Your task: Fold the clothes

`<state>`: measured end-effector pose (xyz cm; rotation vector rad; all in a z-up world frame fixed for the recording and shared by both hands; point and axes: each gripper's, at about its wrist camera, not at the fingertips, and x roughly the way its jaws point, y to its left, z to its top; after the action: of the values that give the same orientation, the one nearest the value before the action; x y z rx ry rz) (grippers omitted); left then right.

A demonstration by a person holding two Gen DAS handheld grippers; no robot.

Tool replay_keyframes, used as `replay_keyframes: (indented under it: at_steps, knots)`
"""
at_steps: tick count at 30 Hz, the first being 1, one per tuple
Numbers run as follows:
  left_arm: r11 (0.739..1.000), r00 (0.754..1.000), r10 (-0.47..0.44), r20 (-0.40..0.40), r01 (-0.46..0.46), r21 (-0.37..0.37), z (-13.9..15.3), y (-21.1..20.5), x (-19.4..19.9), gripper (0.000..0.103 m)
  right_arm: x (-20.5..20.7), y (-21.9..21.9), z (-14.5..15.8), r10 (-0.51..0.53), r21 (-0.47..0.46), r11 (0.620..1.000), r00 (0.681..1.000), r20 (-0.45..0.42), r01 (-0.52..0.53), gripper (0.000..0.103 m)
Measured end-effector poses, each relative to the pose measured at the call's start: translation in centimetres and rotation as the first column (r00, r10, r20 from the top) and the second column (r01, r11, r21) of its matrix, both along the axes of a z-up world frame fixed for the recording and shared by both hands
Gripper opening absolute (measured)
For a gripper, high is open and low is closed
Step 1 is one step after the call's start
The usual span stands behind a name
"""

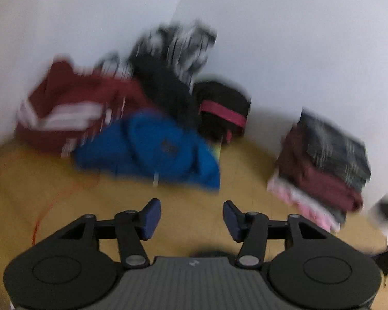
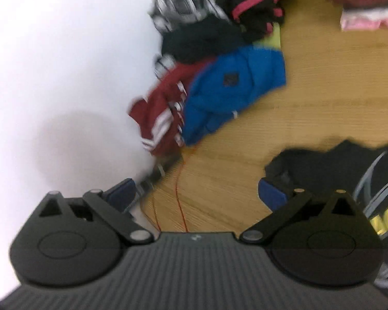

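Both sets of jaws are released and empty. A black printed T-shirt point(image 2: 349, 180) is spread on the desk point(image 2: 310, 108) at 3 o'clock of the right gripper point(image 2: 196, 193), judged nearer than the left gripper point(image 1: 191, 217); its long axis cannot be told. The unfolded pile point(image 1: 132, 118) lies at 12 o'clock.

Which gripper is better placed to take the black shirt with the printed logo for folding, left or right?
Probably the right gripper: it is open and the black shirt lies directly at its blue finger. The left gripper, also open, faces the unfolded pile.

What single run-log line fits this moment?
left gripper: open | right gripper: open | black shirt: beside right gripper | folded stack: right
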<state>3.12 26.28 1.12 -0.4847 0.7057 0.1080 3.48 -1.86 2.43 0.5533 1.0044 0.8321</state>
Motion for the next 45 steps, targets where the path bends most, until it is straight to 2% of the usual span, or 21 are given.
replay_keyframes:
  at_steps: [2,4,6,8,11,13,15,16,18,19,20,22,24,26,28,31,33,35,37,42,45]
  knots:
    - [0.996,0.994,-0.072,-0.087,0.066,-0.067,-1.9,-1.4,-0.5,0.067,1.1,-5.5,-1.7,-0.098,-0.064,0.992,0.988,0.117,0.106,0.103]
    - [0.988,0.988,-0.12,-0.094,0.11,-0.105,-3.7,-3.9,-1.3,0.068,0.4,-11.8,-3.1,-0.206,-0.223,0.942,0.957,0.202,0.25,0.103]
    - [0.98,0.977,-0.169,-0.129,0.152,-0.127,-5.0,-7.2,-0.9,0.07,0.2,-18.2,-6.3,-0.309,-0.393,0.852,0.938,0.154,0.345,0.1]
    - [0.968,0.956,-0.23,-0.183,0.205,-0.148,-6.2,-10.7,0.2,0.071,-0.3,-22.3,-8.9,-0.378,-0.438,0.814,0.921,0.097,0.381,0.085]
    - [0.941,0.923,-0.314,-0.224,0.272,-0.199,-7.2,-15.4,1.8,0.072,-1.1,-28.2,-12.6,-0.474,-0.493,0.762,0.88,0.015,0.42,0.085]
    - [0.945,0.908,-0.32,-0.271,0.285,-0.16,-8.3,-18.0,2.3,0.073,-1.1,-29.1,-14.1,-0.495,-0.503,0.743,0.868,0.032,0.442,0.086]
    - [0.961,0.89,-0.272,-0.366,0.269,-0.059,-9.7,-20.6,3.0,0.069,-0.9,-29.4,-15.1,-0.475,-0.504,0.75,0.879,0.041,0.428,0.085]
    - [0.965,0.882,-0.241,-0.406,0.263,0.0,-10.4,-21.7,3.0,0.059,-0.6,-29.6,-15.6,-0.451,-0.507,0.759,0.891,0.042,0.409,0.085]
    - [0.957,0.887,-0.201,-0.416,0.268,0.108,-10.6,-23.2,1.9,0.044,-0.4,-29.4,-16.0,-0.387,-0.515,0.771,0.918,0.091,0.376,0.069]
    - [0.958,0.893,-0.2,-0.403,0.265,0.11,-10.3,-23.2,1.3,0.027,0.0,-29.1,-16.1,-0.369,-0.518,0.771,0.923,0.11,0.37,0.041]
    - [0.96,0.899,-0.201,-0.389,0.26,0.105,-10.1,-23.2,0.8,0.015,0.4,-28.8,-16.2,-0.358,-0.522,0.77,0.926,0.121,0.366,0.021]
    - [0.971,0.908,-0.188,-0.376,0.229,0.067,-9.5,-22.2,0.0,0.005,1.4,-28.3,-16.5,-0.334,-0.53,0.769,0.932,0.143,0.357,0.008]
    - [0.98,0.917,-0.177,-0.356,0.199,0.024,-8.7,-20.4,-0.8,0.002,2.2,-28.3,-16.6,-0.339,-0.52,0.773,0.929,0.147,0.364,0.006]
    - [0.984,0.926,-0.174,-0.335,0.18,-0.013,-7.9,-18.8,-1.2,0.0,3.2,-30.7,-16.5,-0.427,-0.459,0.772,0.894,0.138,0.44,0.006]
    - [0.984,0.946,-0.162,-0.281,0.175,0.022,-6.4,-16.9,-1.3,0.0,3.3,-34.3,-15.3,-0.547,-0.369,0.752,0.83,0.113,0.546,0.006]
    - [0.978,0.957,-0.182,-0.224,0.2,0.061,-3.9,-13.7,-0.5,0.0,3.4,-39.1,-12.0,-0.635,-0.355,0.656,0.741,0.219,0.666,0.006]
    - [0.965,0.958,-0.196,-0.21,0.227,0.132,-2.7,-13.0,1.3,0.0,3.4,-42.3,-9.8,-0.679,-0.341,0.582,0.672,0.294,0.738,0.006]
    - [0.954,0.952,-0.228,-0.204,0.261,0.15,-2.4,-13.5,3.7,0.0,3.4,-45.5,-7.6,-0.715,-0.319,0.504,0.595,0.367,0.802,0.006]
    - [0.921,0.936,-0.275,-0.22,0.323,0.22,-3.0,-15.0,7.0,0.0,3.7,-48.0,-6.9,-0.73,-0.337,0.448,0.556,0.397,0.828,0.006]
    - [0.837,0.896,-0.277,-0.346,0.402,0.37,-3.9,-16.9,15.6,0.0,3.8,-51.5,-6.8,-0.763,-0.399,0.353,0.507,0.402,0.846,0.006]
    - [0.757,0.871,-0.27,-0.411,0.455,0.468,-5.0,-17.5,19.0,0.0,3.3,-52.1,-7.0,-0.731,-0.443,0.348,0.535,0.423,0.826,0.006]
